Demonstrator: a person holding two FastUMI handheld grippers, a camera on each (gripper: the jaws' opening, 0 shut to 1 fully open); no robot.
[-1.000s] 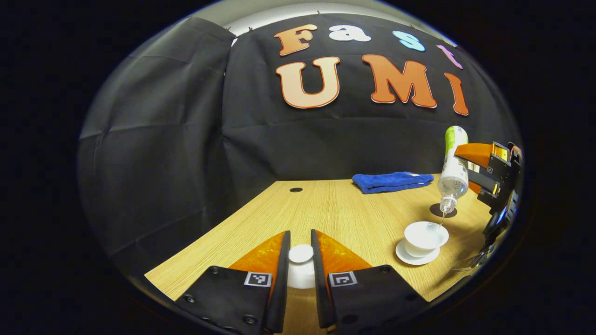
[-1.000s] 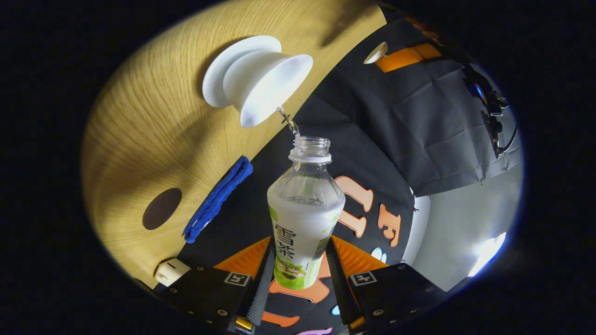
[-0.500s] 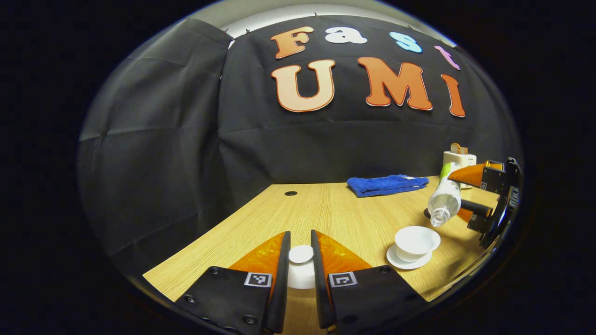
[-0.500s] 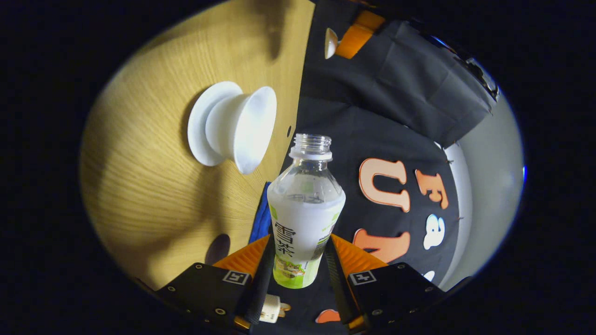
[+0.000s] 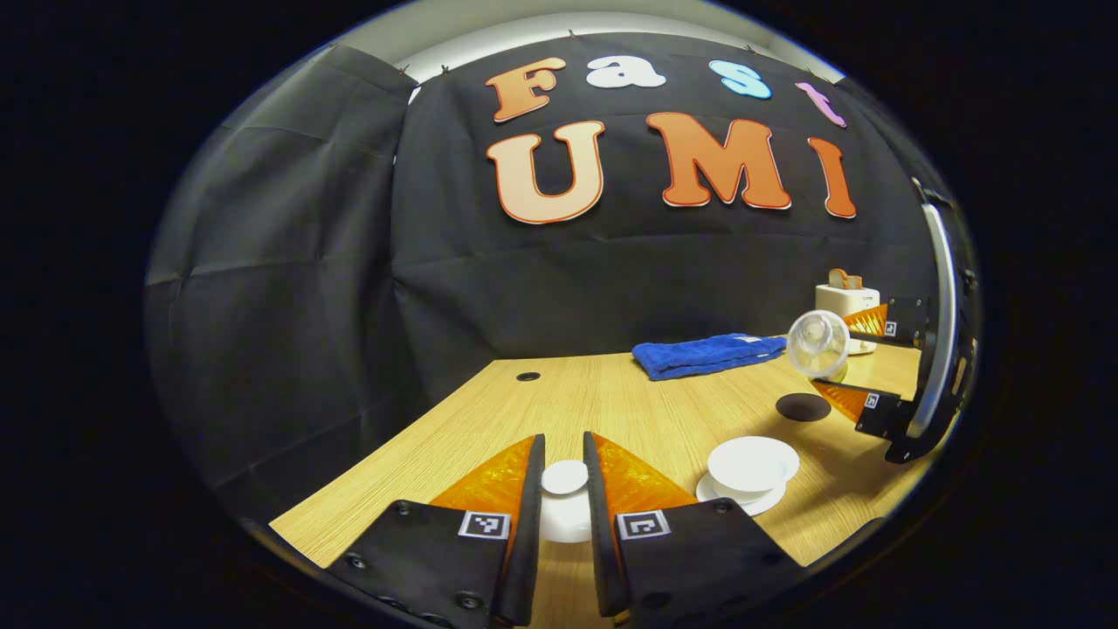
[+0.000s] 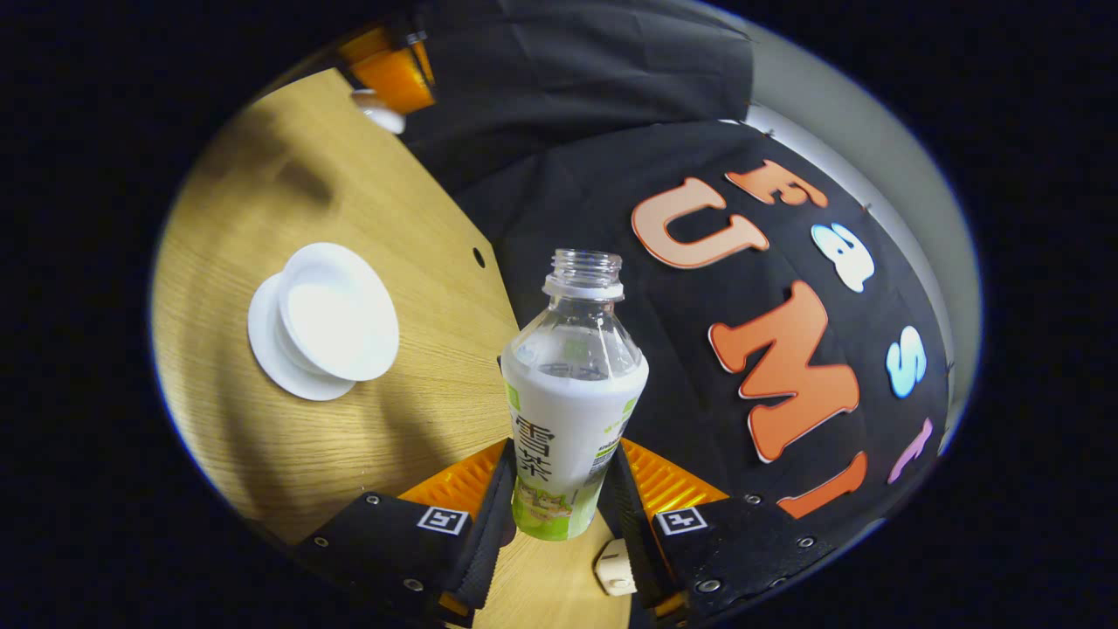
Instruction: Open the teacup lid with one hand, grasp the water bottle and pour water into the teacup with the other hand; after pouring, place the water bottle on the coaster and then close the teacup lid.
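Between the left gripper's [image 5: 563, 524] jaws, closed on its sides, sits the white lid [image 5: 564, 479], held low over the surface [image 5: 611, 402]. Just beyond, the cup [image 5: 751, 461] stands open on its saucer [image 5: 738, 500]. Farther right, the right gripper [image 6: 559, 515] clamps the uncapped bottle [image 6: 572, 411], mouth toward the left camera, tilted near level as far as the view shows. Past it lies the dark coaster [image 5: 803, 406]. With no cap on, a slow righting could spill onto the surface; a skewed landing could tip the bottle off the coaster.
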